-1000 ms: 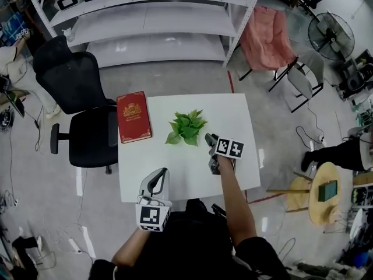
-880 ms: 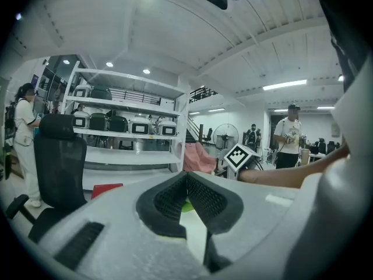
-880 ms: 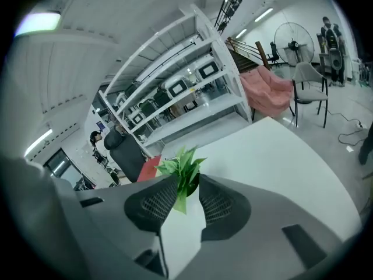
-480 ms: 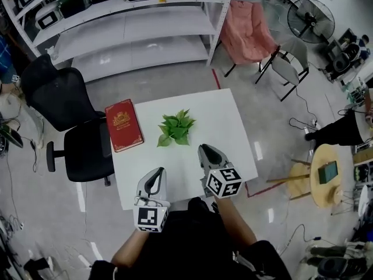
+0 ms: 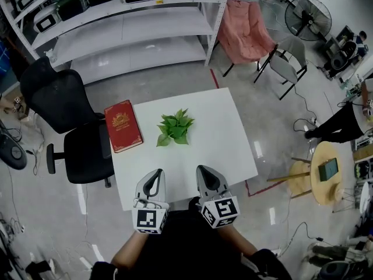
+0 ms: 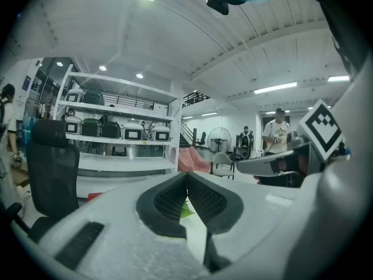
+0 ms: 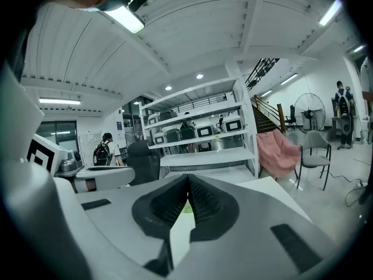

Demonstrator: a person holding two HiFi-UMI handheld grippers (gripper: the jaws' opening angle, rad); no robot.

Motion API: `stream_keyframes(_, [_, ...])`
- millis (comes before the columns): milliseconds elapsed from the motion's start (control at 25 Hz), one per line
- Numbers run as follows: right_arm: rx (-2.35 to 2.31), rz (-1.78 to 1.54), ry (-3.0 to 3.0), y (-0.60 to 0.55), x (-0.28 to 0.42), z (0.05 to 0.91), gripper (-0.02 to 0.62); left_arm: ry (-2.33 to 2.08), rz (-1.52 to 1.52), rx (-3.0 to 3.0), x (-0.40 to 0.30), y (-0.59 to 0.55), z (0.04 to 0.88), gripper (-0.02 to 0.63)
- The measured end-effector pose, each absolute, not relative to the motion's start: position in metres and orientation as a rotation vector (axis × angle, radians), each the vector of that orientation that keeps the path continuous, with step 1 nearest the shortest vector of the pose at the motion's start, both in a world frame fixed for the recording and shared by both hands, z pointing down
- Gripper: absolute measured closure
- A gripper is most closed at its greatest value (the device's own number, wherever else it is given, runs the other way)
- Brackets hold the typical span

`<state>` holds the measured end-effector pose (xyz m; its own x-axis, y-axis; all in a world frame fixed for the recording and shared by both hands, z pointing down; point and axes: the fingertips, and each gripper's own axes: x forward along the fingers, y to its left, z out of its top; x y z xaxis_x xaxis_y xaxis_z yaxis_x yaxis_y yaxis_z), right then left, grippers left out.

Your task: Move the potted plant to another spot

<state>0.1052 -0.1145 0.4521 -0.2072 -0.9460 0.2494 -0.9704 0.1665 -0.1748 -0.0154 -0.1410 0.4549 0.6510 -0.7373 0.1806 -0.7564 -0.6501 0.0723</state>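
The potted plant (image 5: 174,127), a small bunch of green leaves, stands near the middle of the white table (image 5: 227,139), toward its far side. Both grippers hang over the table's near edge, well short of the plant. My left gripper (image 5: 155,177) is shut with nothing in it, and its pads (image 6: 201,198) meet in the left gripper view. My right gripper (image 5: 205,172) is shut and empty too, jaws touching in the right gripper view (image 7: 187,200). A sliver of green leaf (image 7: 186,207) shows behind them.
A red book (image 5: 122,126) lies at the table's left edge. A black office chair (image 5: 76,127) stands left of the table. White shelves (image 5: 134,28) with appliances run along the back. A pink chair (image 5: 247,31), a fan (image 5: 308,17) and a round wooden stool (image 5: 326,174) are to the right.
My right gripper has drawn back from beside the plant to the table's near edge and its jaws have closed. The plant stays on the table. My left gripper has barely moved.
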Motion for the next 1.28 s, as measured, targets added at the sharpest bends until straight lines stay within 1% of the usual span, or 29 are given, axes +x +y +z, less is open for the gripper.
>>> stream_keyframes(120, [1.920,0.434,-2.323,-0.110,0.104,0.452,0.583,-1.238,0.173,2.761,-0.012,-0.141,0.451,0.589])
stream_keyframes(320, [1.918,0.411,-2.314,-0.109,0.101,0.452,0.583,-1.213,0.211,2.748,-0.007,-0.136,0.451,0.589])
stream_keyframes(1280, [1.902,0.419,-2.342,-0.113,0.093,0.458,0.583,-1.201,0.225,2.748,-0.007,-0.136,0.456,0.589])
